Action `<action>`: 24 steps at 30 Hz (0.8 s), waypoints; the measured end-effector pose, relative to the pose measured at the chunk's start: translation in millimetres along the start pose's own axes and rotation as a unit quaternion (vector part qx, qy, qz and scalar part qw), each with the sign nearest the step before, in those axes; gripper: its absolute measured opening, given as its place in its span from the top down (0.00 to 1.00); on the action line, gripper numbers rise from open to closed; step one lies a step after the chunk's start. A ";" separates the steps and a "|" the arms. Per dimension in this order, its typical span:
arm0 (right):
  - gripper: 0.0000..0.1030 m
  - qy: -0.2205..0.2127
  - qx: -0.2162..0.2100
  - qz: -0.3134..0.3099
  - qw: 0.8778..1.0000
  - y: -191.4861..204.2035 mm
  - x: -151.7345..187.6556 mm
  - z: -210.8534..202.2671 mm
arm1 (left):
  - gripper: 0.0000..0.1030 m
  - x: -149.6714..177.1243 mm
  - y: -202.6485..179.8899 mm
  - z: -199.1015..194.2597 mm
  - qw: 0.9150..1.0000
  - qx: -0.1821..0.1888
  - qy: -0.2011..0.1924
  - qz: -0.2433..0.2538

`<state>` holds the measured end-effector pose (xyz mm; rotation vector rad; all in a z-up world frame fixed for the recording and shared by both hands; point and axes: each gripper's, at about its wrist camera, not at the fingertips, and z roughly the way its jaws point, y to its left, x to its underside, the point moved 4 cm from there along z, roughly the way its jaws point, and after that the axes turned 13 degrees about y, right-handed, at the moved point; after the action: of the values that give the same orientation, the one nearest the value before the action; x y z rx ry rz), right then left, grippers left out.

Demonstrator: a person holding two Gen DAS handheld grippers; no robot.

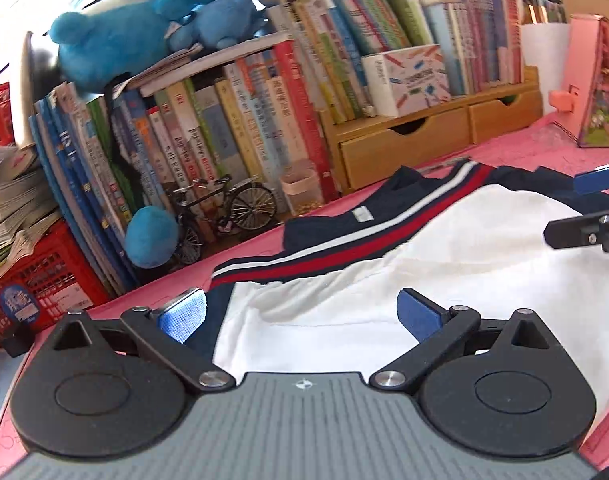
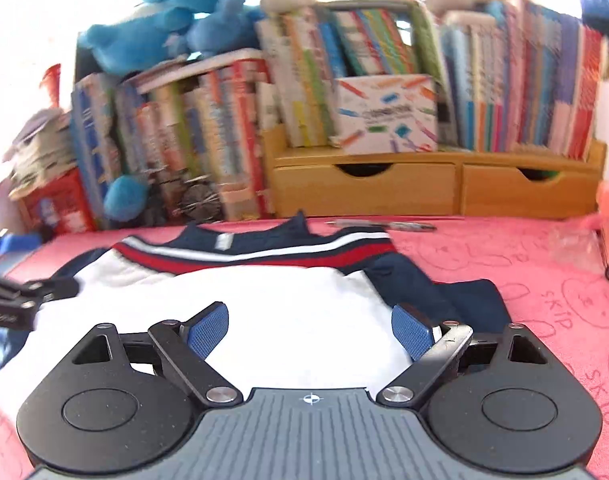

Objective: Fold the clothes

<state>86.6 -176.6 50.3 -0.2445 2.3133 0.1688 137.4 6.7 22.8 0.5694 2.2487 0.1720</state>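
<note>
Both sets of jaws spread wide above a shirt lying flat on the pink counter.

The shirt (image 1: 344, 280), white with navy sleeves and a red-and-white stripe below the collar, lies ahead of the left gripper (image 1: 302, 312); its white body shows between the blue pads, which grip nothing. The right gripper (image 2: 310, 328) hangs likewise over the white fabric, holding nothing, the navy sleeve (image 2: 444, 292) just beyond its right pad.

A white shirt (image 1: 384, 280) with navy sleeves and a red, white and navy striped collar lies flat on the pink tabletop (image 2: 504, 256).
</note>
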 end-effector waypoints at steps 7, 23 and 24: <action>0.10 0.066 0.013 -0.011 0.998 44.4 36.7 17.5 | 0.02 -23.1 -35.9 70.1 0.997 -0.029 0.065 -0.001; 0.04 0.090 0.003 -0.001 0.996 44.1 45.6 27.5 | 0.03 -50.0 -1.9 112.5 0.992 -0.039 0.084 -0.091; 0.04 0.090 0.003 0.000 0.996 44.0 45.3 27.4 | 0.04 -50.0 -0.6 105.1 0.992 -0.042 0.080 -0.086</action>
<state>65.4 -134.0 0.5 -0.2669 2.4921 0.1436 243.6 -22.5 -14.8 0.3237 2.4199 0.2316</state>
